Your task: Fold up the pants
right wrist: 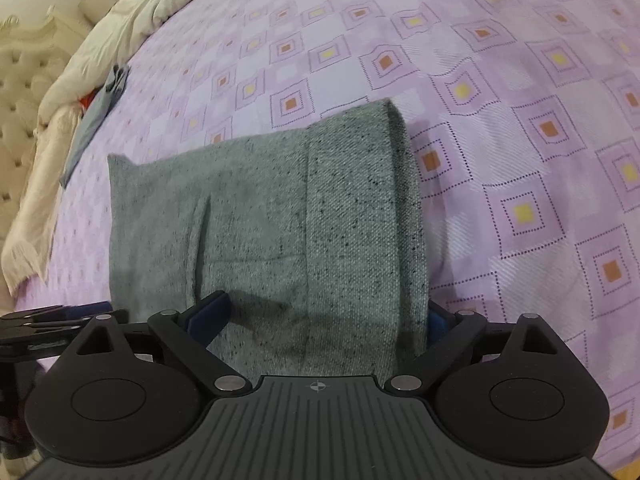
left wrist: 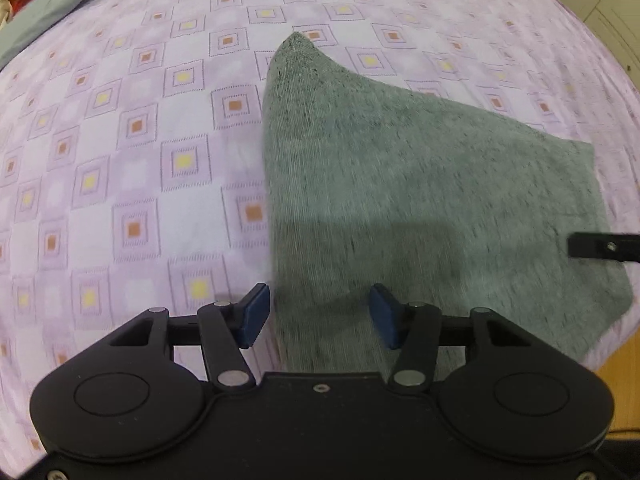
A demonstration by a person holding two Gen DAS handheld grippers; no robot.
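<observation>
The grey pants (left wrist: 420,200) lie folded into a thick flat bundle on the bed (left wrist: 120,140), near its front edge. The bed is covered in a lilac sheet patterned with little yellow and orange squares. In the left wrist view the bundle's left edge runs straight away from the camera up to a raised, pointed corner, and its right side spreads wide toward the side of the bed, where a strip of wooden floor (left wrist: 616,364) shows just past the sheet.

The left gripper (left wrist: 320,316) stands with its jaws spread wide, holding nothing. One blue pad hangs over bare sheet just left of the cloth edge, the other over the cloth itself.

The right gripper (right wrist: 328,320) is likewise spread wide and grasps nothing. The near end of the pants (right wrist: 280,220) sits between its fingers, the right finger partly hidden behind the folded edge. That fold forms a rounded, thick ridge along the right side of the bundle.

Plenty of open sheet lies to the left of the pants, to their right, and beyond them toward the head of the bed. There a cream quilt (right wrist: 100,48) is bunched against a tufted headboard (right wrist: 20,92), with another grey-blue garment (right wrist: 96,112) lying beside it, well apart from the pants.
</observation>
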